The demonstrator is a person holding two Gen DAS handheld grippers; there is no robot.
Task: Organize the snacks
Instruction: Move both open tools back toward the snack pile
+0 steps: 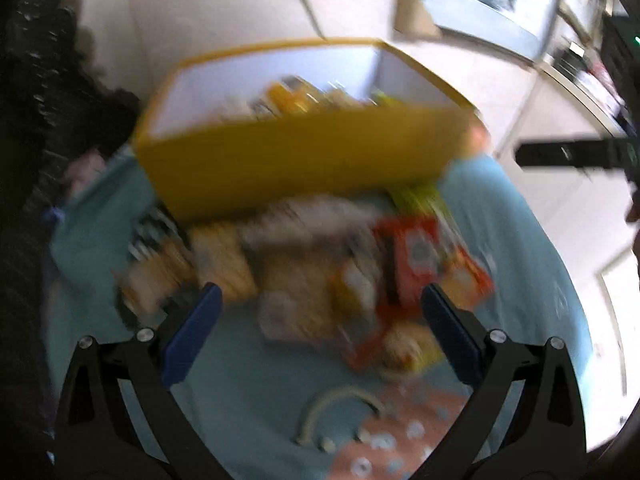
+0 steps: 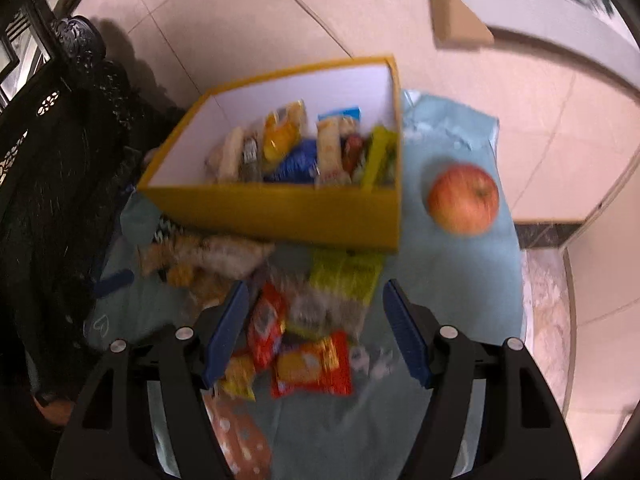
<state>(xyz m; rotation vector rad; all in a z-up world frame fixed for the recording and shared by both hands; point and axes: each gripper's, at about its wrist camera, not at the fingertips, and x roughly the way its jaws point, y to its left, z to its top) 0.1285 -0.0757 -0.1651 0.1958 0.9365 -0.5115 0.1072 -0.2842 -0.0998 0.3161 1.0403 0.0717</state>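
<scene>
My left tool [image 1: 320, 300] stands wide open with nothing between its blue pads, poised over the loose pile of wrapped snacks [image 1: 320, 272] on the light blue cloth [image 1: 520, 248] covering the counter; that view is heavily blurred, so individual wrappers there are hard to tell apart. My right tool [image 2: 314, 300] is likewise spread wide and empty, hovering above the same pile, where a red-and-orange rectangular snack packet [image 2: 312, 364] lies just beside a narrower red packet [image 2: 266, 330] and a lime-green wrapped pack [image 2: 346, 274]. Beyond the pile sits the yellow rectangular cardboard box with a white interior [image 2: 280, 212], already holding several packets, among them a blue one [image 2: 296, 162] and a yellow one [image 2: 282, 132]. A round red-and-yellow apple [image 2: 464, 198] rests on the cloth to the right of the box, apart from it. A pink dotted item [image 2: 240, 440] lies at the near edge.
</scene>
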